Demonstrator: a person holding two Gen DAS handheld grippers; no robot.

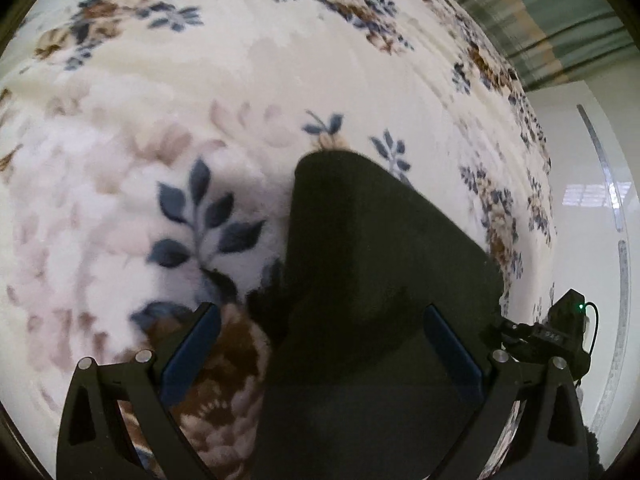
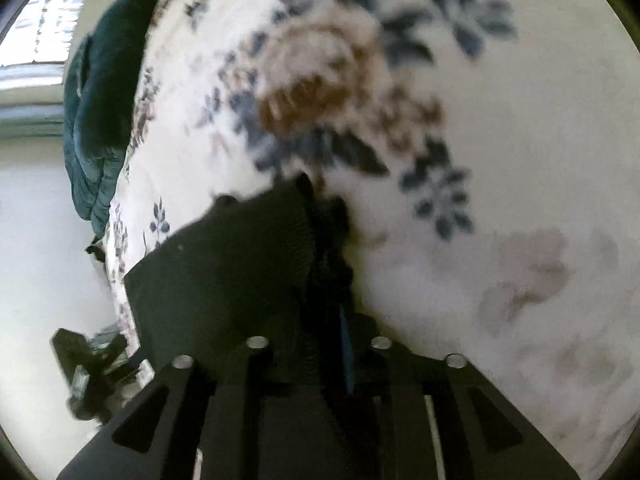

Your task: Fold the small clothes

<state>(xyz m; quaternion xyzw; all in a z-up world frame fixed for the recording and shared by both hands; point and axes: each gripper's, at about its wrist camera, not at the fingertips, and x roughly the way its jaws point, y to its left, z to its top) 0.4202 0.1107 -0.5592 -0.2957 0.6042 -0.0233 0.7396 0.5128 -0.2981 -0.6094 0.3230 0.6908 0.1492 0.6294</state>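
Note:
A small black garment [image 1: 372, 272] lies on a white floral blanket [image 1: 240, 72]. In the left wrist view my left gripper [image 1: 320, 320] is open, its blue-padded fingers [image 1: 192, 344] wide apart on either side of the cloth's near part, one over the blanket, one over the cloth. In the right wrist view my right gripper [image 2: 338, 320] is shut on a bunched edge of the black garment [image 2: 240, 264], which spreads out to the left from the jaws. The right gripper also shows at the far right of the left wrist view [image 1: 560, 332].
The floral blanket [image 2: 500, 120] covers a bed. A dark teal quilted cloth [image 2: 100, 100] lies at the bed's far edge. Pale shiny floor [image 1: 592, 200] lies beyond the bed edge. Striped curtains [image 1: 560, 20] hang in the background.

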